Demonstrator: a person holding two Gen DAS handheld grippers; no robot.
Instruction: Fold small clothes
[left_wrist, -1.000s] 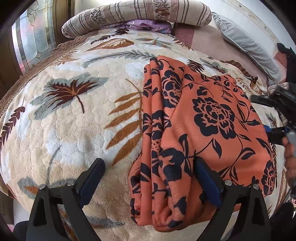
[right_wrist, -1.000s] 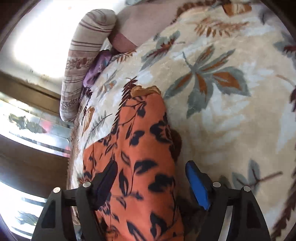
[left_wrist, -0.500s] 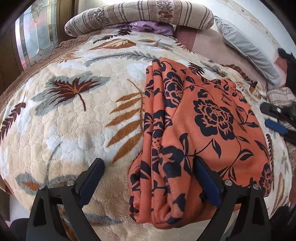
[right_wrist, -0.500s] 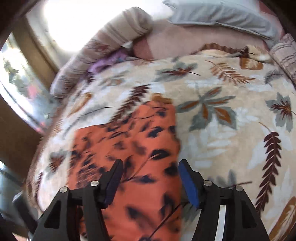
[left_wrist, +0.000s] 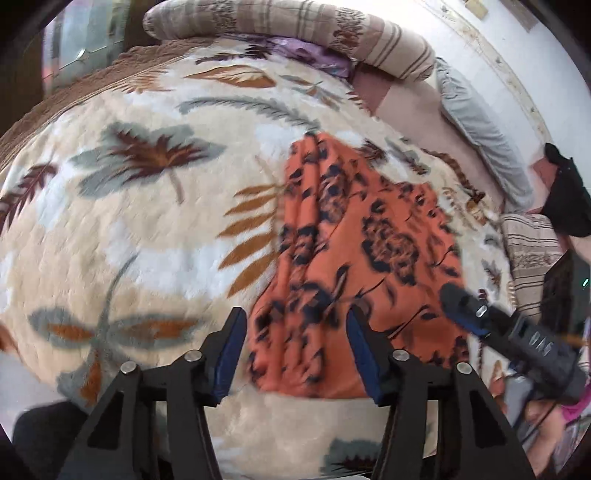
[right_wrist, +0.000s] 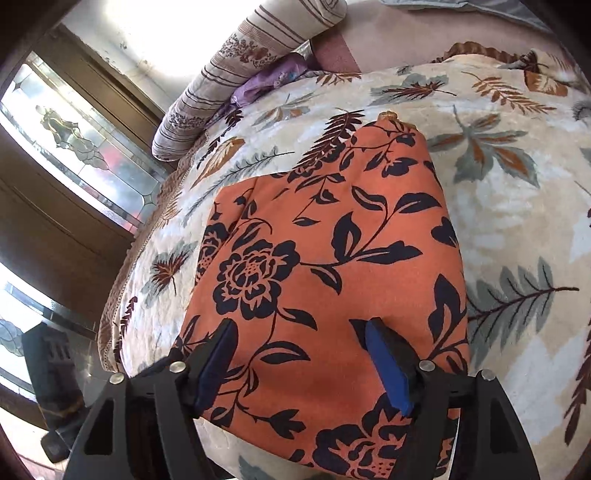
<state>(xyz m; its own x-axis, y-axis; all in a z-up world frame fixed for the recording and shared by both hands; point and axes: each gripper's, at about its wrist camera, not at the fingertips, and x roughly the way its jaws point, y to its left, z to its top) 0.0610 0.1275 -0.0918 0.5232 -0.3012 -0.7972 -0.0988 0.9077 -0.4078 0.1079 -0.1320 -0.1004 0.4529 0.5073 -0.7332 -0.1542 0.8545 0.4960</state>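
Between the spread fingers of the left tool (left_wrist: 293, 332) lies the near edge of the folded orange floral garment (left_wrist: 354, 258) on the bed's leaf-print blanket (left_wrist: 147, 229). The right tool (right_wrist: 301, 345), fingers apart too, hovers low over the garment (right_wrist: 325, 266). Beyond lie a striped bolster (left_wrist: 295, 29) and grey pillow (left_wrist: 480, 129).

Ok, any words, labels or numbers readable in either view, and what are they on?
Nothing can be quoted: no text is legible in either view.
Pale lettering on the black body of the right gripper, left wrist view: too blurred to read.
Orange floral folded garment: print only, no label showing.
Cream leaf-patterned fleece blanket: pattern only.
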